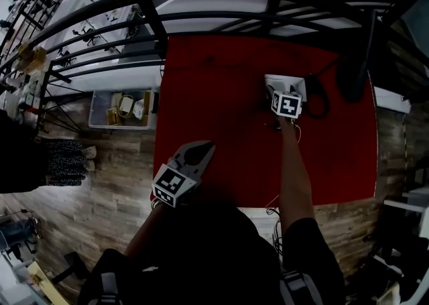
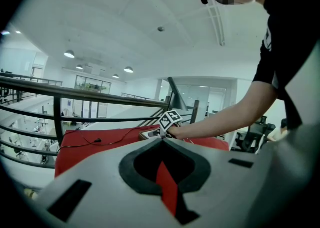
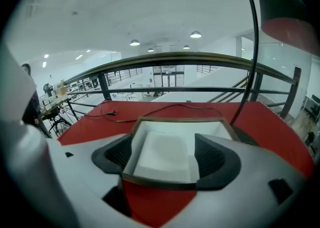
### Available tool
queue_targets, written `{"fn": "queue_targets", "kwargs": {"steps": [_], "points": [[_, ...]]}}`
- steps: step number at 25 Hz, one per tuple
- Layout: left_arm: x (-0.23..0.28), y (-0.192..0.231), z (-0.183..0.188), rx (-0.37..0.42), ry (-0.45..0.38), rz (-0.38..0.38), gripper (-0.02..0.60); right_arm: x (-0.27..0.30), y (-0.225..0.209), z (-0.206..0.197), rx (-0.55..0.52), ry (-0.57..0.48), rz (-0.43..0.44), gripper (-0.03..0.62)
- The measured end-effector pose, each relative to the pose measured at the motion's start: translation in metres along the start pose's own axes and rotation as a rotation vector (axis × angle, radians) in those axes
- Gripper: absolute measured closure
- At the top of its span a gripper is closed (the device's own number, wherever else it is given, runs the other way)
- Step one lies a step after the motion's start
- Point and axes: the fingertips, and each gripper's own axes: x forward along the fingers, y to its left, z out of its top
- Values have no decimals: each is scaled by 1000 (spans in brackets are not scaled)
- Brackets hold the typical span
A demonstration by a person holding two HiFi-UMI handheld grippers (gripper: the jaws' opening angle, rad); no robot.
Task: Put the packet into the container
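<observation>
Packet point(image 3: 161, 148), white and flat, lies inside container point(image 3: 177, 120), white box with brown rim, far on red table point(image 1: 221, 96). Looks to me like putting-in step is done.

Right gripper point(image 3: 165, 158) is wide open, jaws apart over near part of box, packet between them, no squeeze on it.

Next move, I think: lift right gripper up and away. Don't bump rim, don't drag packet out.

Right arm reaches far over table, gripper low and tilted forward.

Left gripper point(image 2: 161, 142) is closed, nothing in it, near my body by table's near edge.
</observation>
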Motion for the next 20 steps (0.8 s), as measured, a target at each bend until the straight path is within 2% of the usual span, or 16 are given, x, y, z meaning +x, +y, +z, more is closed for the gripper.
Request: {"fn": "queue_targets", "kwargs": {"steps": [7, 8, 12, 14, 15, 20], "points": [[-4, 2, 3, 6, -20, -18, 578, -38, 18, 18, 23, -136, 42, 223], [-5, 2, 4, 8, -24, -22, 578, -47, 21, 19, 34, -160, 47, 244], [-8, -5, 10, 16, -39, -44, 578, -93, 31, 19, 72, -248, 57, 397], [-10, -8, 11, 22, -44, -57, 577, -121, 39, 18, 77, -304, 57, 515], [-12, -8, 12, 27, -48, -64, 578, -135, 45, 19, 73, -338, 57, 545], [-18, -10, 13, 35, -60, -94, 578, -208, 77, 14, 44, -468, 68, 571]]}}
